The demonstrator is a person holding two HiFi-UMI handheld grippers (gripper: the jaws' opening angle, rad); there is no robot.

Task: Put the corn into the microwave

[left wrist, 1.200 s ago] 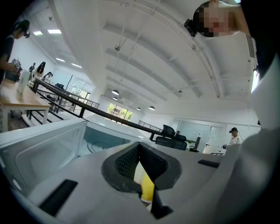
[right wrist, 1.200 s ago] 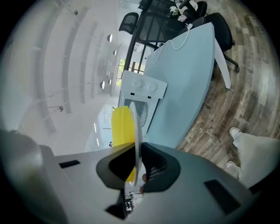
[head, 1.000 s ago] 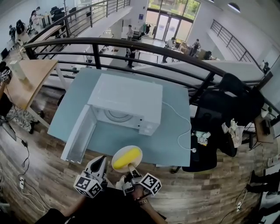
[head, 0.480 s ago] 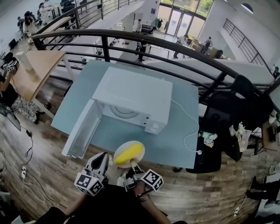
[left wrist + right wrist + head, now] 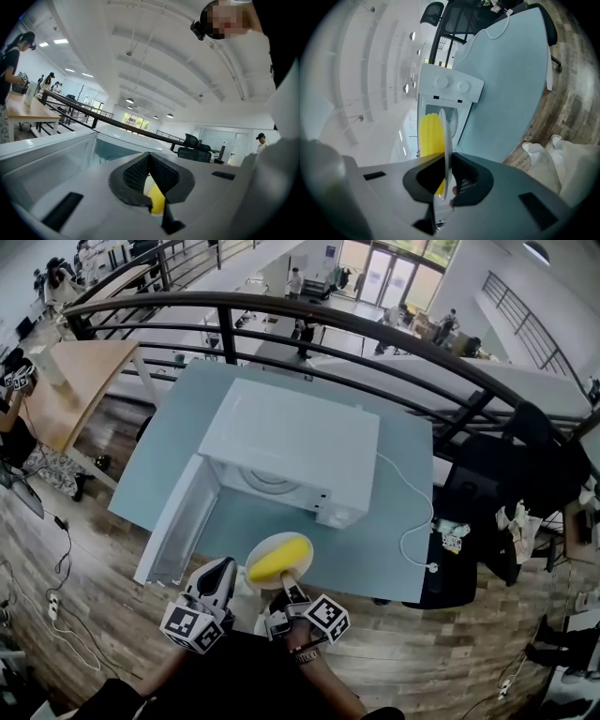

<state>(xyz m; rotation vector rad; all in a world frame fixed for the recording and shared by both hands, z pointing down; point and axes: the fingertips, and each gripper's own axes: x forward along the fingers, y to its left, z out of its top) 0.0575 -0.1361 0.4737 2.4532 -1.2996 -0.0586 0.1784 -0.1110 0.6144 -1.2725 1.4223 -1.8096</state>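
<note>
A yellow corn cob [image 5: 278, 557] lies on a small white plate [image 5: 302, 563] held level over the blue table's [image 5: 375, 549] near edge. My right gripper [image 5: 284, 584] is shut on the plate's near rim. In the right gripper view the plate [image 5: 446, 154] stands edge-on between the pads, with the corn [image 5: 430, 133] beside it. The white microwave [image 5: 291, 442] stands just beyond, its door [image 5: 178, 521] swung open to the left and its cavity [image 5: 272, 482] showing. My left gripper [image 5: 225, 570] is shut and holds nothing, left of the plate. Past its tips the corn [image 5: 157, 199] shows.
The microwave's white cable [image 5: 412, 521] trails over the table's right side. A black railing [image 5: 375, 334] runs behind the table. A black office chair [image 5: 478, 484] stands to the right, and a wooden desk [image 5: 75, 390] to the left.
Both grippers and the plate with the corn have moved forward, closer to the microwave's open front. The right gripper's hold on the plate is the same.
</note>
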